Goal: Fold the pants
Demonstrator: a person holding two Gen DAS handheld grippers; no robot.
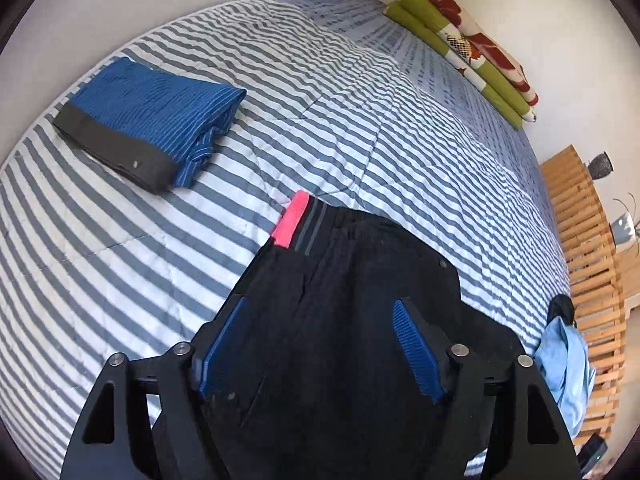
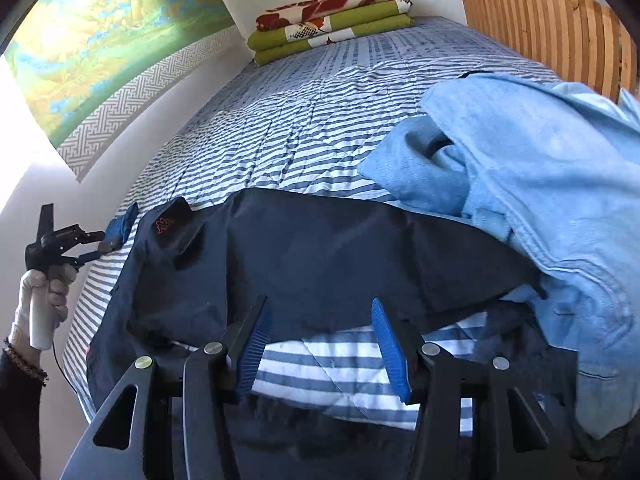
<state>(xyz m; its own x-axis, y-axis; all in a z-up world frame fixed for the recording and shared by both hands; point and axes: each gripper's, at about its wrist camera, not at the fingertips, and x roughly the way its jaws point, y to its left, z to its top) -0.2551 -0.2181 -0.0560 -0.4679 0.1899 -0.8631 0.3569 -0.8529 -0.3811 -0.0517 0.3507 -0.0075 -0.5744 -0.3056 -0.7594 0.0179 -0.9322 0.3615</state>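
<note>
Dark navy pants (image 2: 320,248) lie stretched sideways across the striped bedspread (image 2: 300,128), with a small red logo near their left end. In the left wrist view the same pants (image 1: 360,280) show a pink strip at the waistband (image 1: 292,220). My left gripper (image 1: 320,302) hangs over that waistband end, jaws wide apart and pads clear of the cloth. The right wrist view shows the left gripper (image 2: 106,240) at the pants' left end, in a gloved hand (image 2: 40,300). My right gripper (image 2: 320,302) stands open above the pants' near edge, with nothing pinched.
A folded blue striped garment (image 1: 148,120) lies at the bed's far left. A crumpled light blue garment (image 2: 540,200) overlaps the pants' right end. Folded green and red blankets (image 2: 332,24) sit at the far end beside a wooden slatted board (image 2: 540,20). A map poster (image 2: 100,60) hangs on the wall.
</note>
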